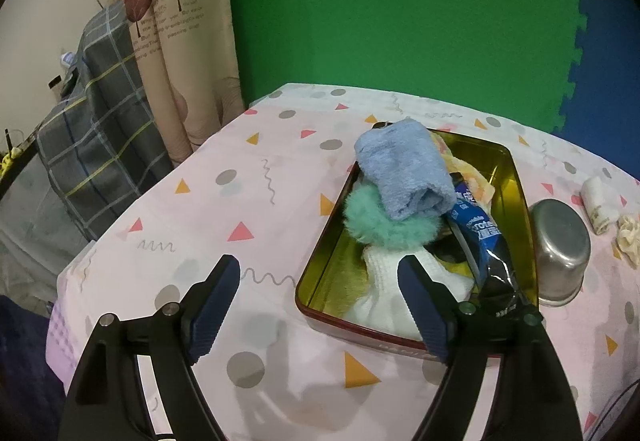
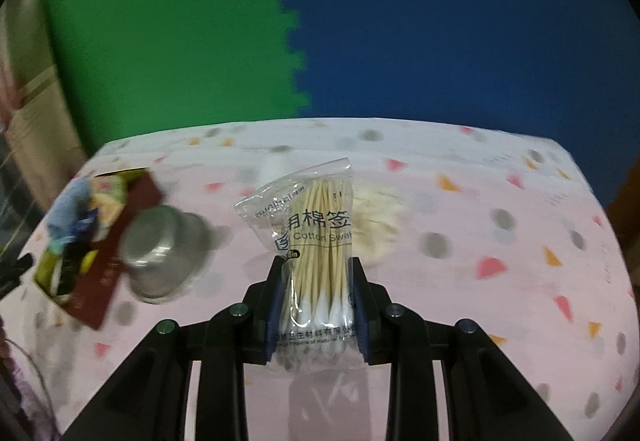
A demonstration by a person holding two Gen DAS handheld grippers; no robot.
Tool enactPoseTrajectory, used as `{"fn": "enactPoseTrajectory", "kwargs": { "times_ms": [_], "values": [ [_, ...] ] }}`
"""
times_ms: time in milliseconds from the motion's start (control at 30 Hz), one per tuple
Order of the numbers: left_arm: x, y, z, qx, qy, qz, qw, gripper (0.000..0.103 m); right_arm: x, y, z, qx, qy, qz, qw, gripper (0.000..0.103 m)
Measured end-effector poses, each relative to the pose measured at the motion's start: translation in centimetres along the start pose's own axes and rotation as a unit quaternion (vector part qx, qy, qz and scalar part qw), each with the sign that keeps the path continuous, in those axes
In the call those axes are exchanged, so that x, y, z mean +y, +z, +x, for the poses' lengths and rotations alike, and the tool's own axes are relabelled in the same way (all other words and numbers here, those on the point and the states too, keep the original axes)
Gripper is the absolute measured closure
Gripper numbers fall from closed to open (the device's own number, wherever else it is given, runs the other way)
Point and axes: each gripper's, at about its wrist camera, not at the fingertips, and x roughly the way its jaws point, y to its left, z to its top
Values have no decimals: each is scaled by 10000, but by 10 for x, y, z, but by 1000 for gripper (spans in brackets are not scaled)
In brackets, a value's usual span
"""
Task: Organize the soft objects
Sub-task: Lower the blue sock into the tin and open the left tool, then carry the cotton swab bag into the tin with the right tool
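A red tin with a gold inside (image 1: 332,241) (image 2: 104,265) lies on the patterned tablecloth. It holds a rolled blue towel (image 1: 404,171), a mint fluffy scrunchie (image 1: 380,225), a white cloth (image 1: 384,281) and a blue-black packet (image 1: 486,237). My left gripper (image 1: 320,269) stands open just over the tin's near left corner, with nothing between its fingers. My right gripper (image 2: 316,265) is shut on a clear bag of cotton swabs (image 2: 316,241), held upright above the table. A cream fluffy scrunchie (image 2: 378,221) lies behind the bag.
An upturned steel bowl (image 1: 560,245) (image 2: 160,249) stands right of the tin. A rolled white cloth (image 1: 596,205) and a cream scrunchie (image 1: 628,237) lie at the far right. Green and blue foam mats form the back wall. A plaid-covered object (image 1: 100,121) stands left of the table.
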Motion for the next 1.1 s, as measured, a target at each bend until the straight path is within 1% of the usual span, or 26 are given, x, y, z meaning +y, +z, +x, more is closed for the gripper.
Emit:
{"fn": "enactPoseTrajectory", "kwargs": {
  "times_ms": [100, 300, 567, 833, 933, 1100],
  "values": [
    [4, 0, 0, 20, -42, -75, 10000, 24, 37, 6, 5, 53, 269, -229, 9994, 73],
    [10, 1, 2, 40, -3, -145, 9999, 24, 98, 10, 13, 190, 732, -564, 9955, 73],
    [18, 1, 2, 36, 22, -229, 9997, 24, 167, 20, 22, 222, 1090, -1037, 9884, 73],
    [31, 4, 3, 89, 20, -482, 9988, 24, 214, 24, 42, 344, 1204, -1335, 9831, 73],
    [33, 5, 4, 87, 75, -489, 9987, 23, 228, 23, 52, 412, 1186, -1415, 9819, 73],
    [39, 6, 6, 111, 60, -586, 9982, 23, 246, 21, 70, 537, 1103, -1492, 9812, 73]
  ]
}}
